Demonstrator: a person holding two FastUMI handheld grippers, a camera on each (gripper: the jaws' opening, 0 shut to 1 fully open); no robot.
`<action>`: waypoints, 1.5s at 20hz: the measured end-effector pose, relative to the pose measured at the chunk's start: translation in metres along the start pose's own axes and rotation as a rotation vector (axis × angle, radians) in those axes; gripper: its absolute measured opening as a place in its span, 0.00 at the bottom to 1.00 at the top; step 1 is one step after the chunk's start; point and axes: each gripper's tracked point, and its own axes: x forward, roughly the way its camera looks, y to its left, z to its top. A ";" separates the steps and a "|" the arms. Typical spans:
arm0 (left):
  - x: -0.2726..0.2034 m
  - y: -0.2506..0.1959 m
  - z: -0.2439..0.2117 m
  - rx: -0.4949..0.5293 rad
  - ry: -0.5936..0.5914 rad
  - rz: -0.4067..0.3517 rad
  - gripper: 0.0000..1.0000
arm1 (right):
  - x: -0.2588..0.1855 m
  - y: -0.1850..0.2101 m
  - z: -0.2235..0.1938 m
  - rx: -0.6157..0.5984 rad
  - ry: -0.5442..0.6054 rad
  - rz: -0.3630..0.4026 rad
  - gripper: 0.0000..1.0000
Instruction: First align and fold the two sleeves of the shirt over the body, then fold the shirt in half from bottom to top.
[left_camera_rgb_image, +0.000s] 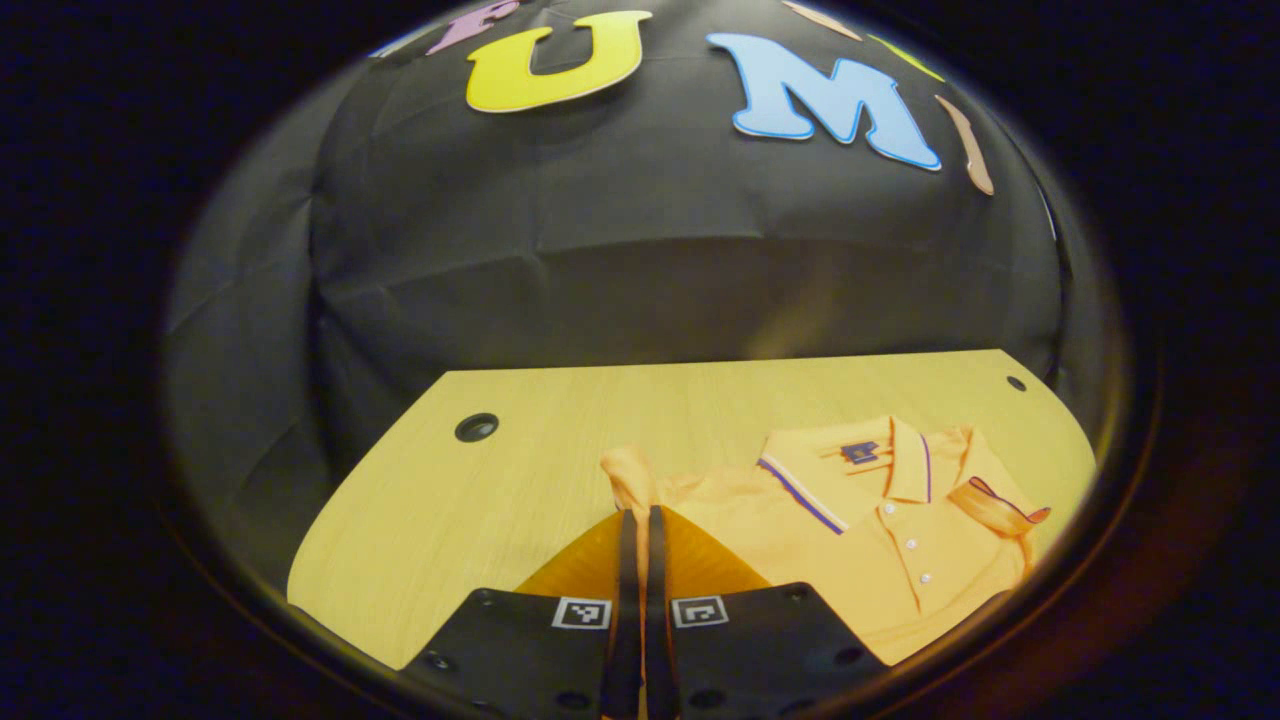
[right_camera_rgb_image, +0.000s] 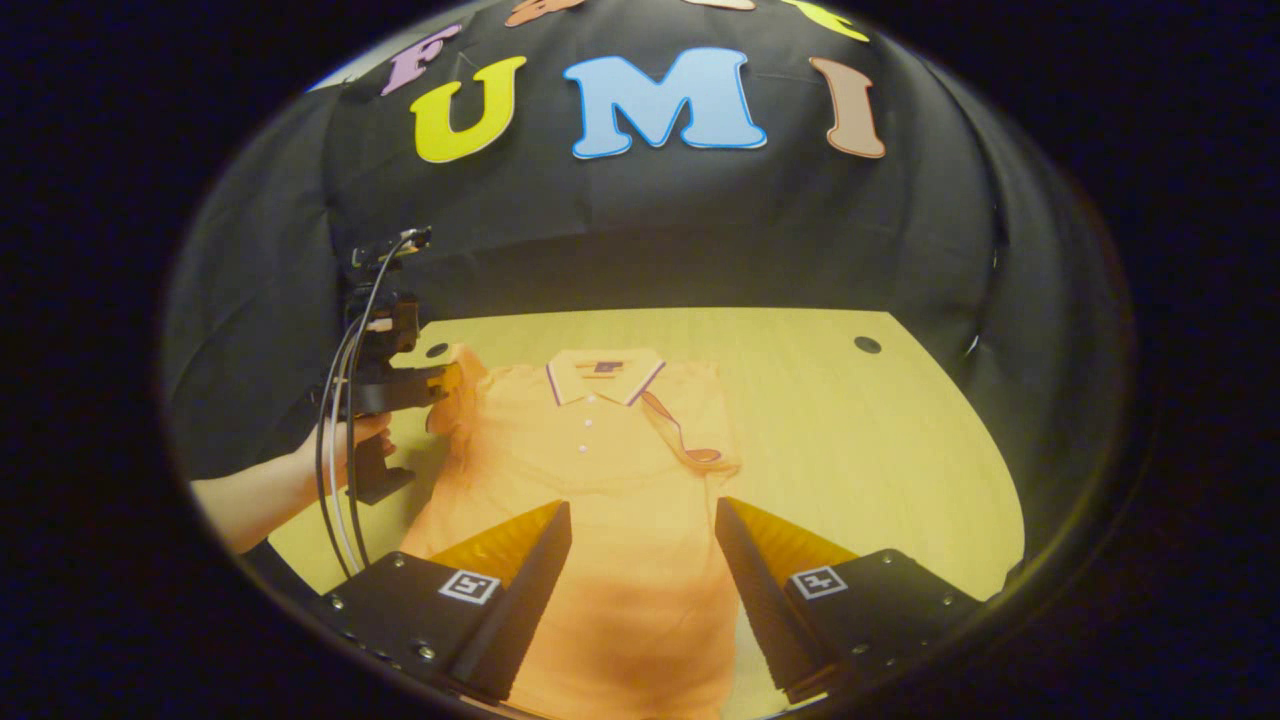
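Observation:
An orange polo shirt (right_camera_rgb_image: 600, 450) lies face up on the wooden table (right_camera_rgb_image: 880, 440), collar toward the far wall. One sleeve (right_camera_rgb_image: 685, 438) is folded over the chest, also visible in the left gripper view as a striped cuff (left_camera_rgb_image: 1000, 508). In the left gripper view my left gripper (left_camera_rgb_image: 641, 515) is shut on the other sleeve (left_camera_rgb_image: 628, 470), whose fabric bunches above the fingertips. The right gripper view shows that left gripper (right_camera_rgb_image: 448, 385), held by a hand (right_camera_rgb_image: 345, 440), lifting this sleeve at the shirt's left edge. My right gripper (right_camera_rgb_image: 643, 520) hangs open above the shirt's lower body, holding nothing.
The table (left_camera_rgb_image: 430, 520) has a round cable hole (left_camera_rgb_image: 476, 427) at one far corner and another cable hole (right_camera_rgb_image: 867, 344) at the other. Cables (right_camera_rgb_image: 335, 470) trail from the left gripper. Black cloth walls close in behind and beside the table.

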 end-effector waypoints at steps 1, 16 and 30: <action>0.001 -0.008 -0.002 0.007 0.006 -0.012 0.08 | -0.001 0.000 -0.001 0.003 0.000 -0.001 0.90; 0.001 -0.078 -0.028 0.054 0.097 -0.175 0.20 | 0.004 0.006 -0.023 0.099 0.002 -0.063 0.90; -0.136 -0.069 -0.063 -0.035 0.087 -0.188 0.95 | -0.033 -0.004 -0.069 0.016 0.004 -0.027 0.96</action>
